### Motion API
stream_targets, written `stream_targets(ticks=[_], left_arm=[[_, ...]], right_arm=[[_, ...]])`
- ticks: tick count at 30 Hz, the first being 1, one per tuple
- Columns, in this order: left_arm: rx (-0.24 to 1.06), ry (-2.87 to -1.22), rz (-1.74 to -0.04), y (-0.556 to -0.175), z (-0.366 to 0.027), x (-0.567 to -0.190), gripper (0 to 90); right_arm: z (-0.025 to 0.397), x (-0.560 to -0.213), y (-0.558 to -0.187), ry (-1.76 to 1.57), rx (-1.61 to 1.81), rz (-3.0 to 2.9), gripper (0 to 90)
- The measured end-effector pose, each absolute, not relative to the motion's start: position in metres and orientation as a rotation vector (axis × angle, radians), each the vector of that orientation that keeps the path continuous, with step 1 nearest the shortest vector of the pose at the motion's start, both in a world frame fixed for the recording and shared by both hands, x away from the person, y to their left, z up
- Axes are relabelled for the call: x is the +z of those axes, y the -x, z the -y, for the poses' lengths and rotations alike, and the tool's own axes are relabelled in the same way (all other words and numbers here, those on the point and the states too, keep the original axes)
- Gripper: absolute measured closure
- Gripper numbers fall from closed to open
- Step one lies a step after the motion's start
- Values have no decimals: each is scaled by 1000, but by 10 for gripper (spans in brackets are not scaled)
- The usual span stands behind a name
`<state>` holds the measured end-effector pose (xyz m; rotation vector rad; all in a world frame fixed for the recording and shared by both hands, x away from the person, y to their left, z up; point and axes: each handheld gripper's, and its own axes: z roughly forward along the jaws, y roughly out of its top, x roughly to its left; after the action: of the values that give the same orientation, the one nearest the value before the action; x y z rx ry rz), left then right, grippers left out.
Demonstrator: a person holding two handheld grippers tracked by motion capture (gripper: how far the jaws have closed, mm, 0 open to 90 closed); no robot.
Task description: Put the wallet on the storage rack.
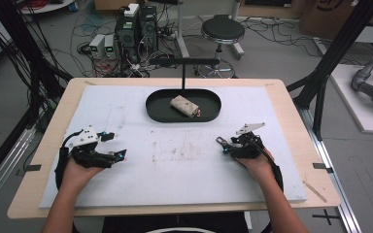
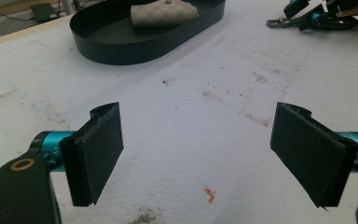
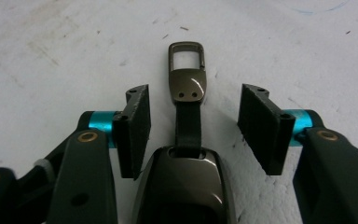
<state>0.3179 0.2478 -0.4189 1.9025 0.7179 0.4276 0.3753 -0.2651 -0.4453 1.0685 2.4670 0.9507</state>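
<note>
The right gripper has its fingers wide open around a metal clip lying on the desk. The left gripper is well apart from the clip, fingers wide and holding nothing.

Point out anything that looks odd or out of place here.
A metal key fob with a strap and clip lies on the white mat between the open jaws of the right gripper, ungripped. The mat is stained and scuffed.
</note>
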Motion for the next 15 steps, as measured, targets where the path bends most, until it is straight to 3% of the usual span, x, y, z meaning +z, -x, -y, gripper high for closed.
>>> stream_targets(ticks=[5, 9, 15], left_arm=[[429, -1914, -718, -317, -246, -420, 170], [430, -1919, -712, -317, -245, -419, 170], [437, -1914, -714, -316, -247, -418, 170]], right_arm=[[266, -446, -376, -1068, 953, -2451, 543], [261, -446, -370, -997, 951, -2464, 705], [257, -444, -364, -961, 916, -2463, 813]])
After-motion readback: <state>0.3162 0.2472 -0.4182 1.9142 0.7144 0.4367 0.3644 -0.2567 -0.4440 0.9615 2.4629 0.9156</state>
